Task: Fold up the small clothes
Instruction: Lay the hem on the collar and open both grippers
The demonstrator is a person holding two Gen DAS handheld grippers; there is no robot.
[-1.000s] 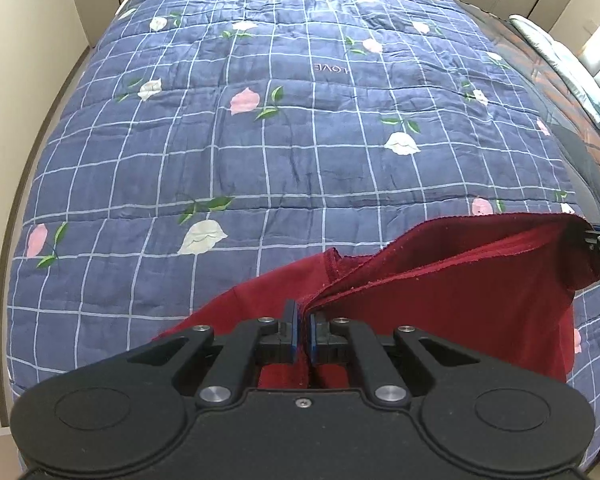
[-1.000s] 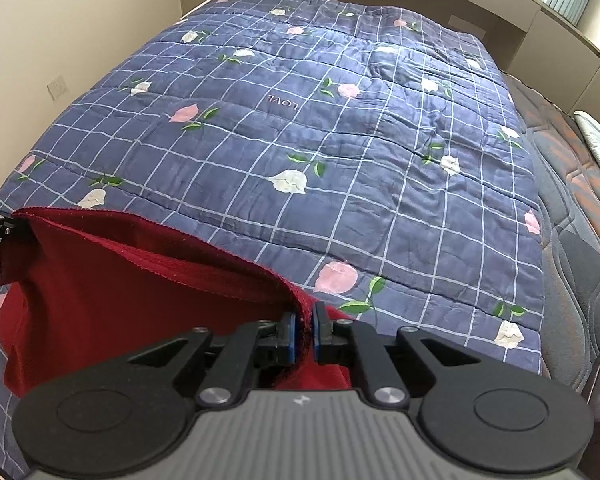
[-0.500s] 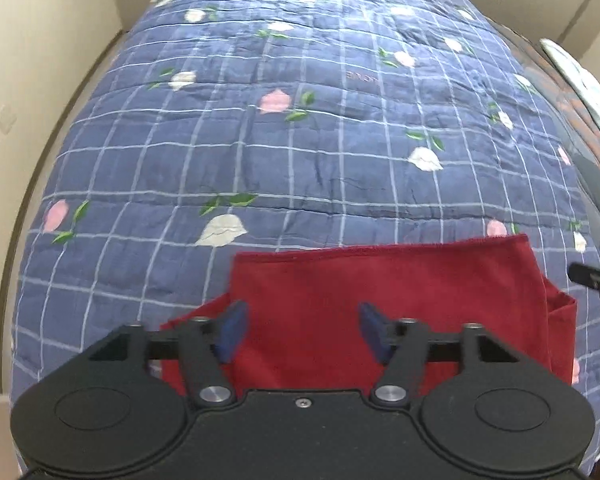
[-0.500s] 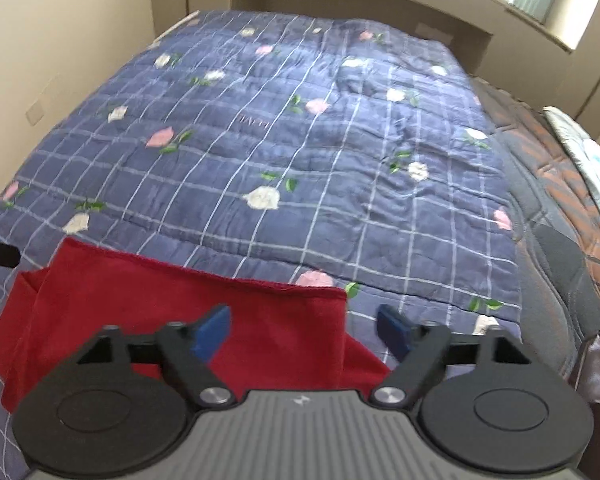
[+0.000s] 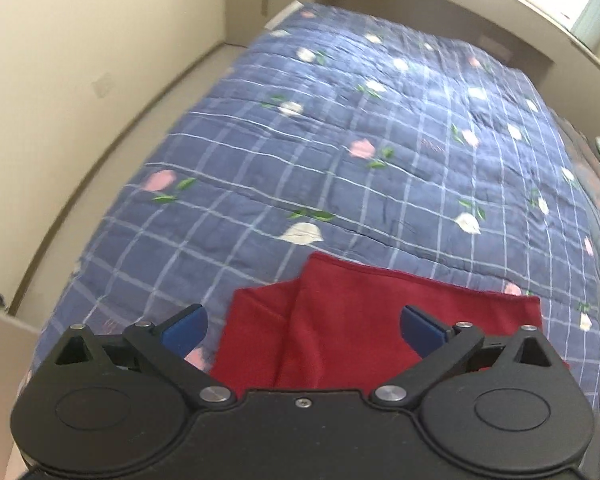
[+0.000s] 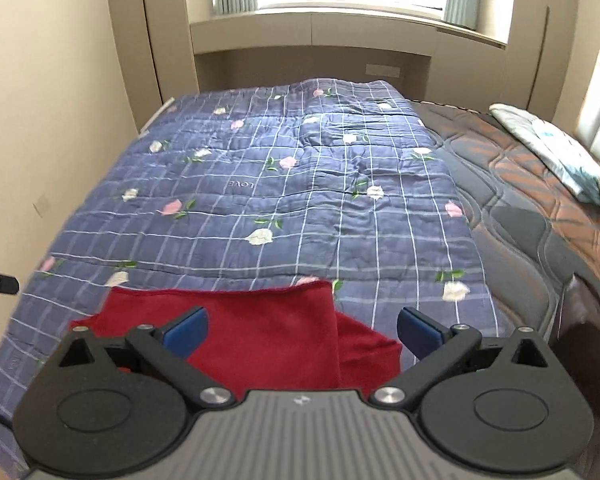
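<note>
1. The blue quilt (image 6: 300, 184) carries the red garment (image 6: 260, 340) at its near edge, now lying doubled over flat where a second ago it hung lifted between both tools.
2. The left gripper (image 5: 302, 330) is opening wide, its jaws empty above the garment.
3. The right gripper (image 6: 302, 330) likewise, so this fold looks complete.

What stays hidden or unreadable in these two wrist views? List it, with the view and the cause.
- Near edge of the red garment: both wrist views; hidden by each hand-held gripper's body.
- Garment type: both views; folded and partly covered, cannot tell.
- Quilt lettering: left wrist view, blurred; legible in right.
- Left hand-held gripper in the right wrist view: only a dark tip at the left edge.
- Pillow far end: right wrist view, cut off by the frame's edge.
</note>
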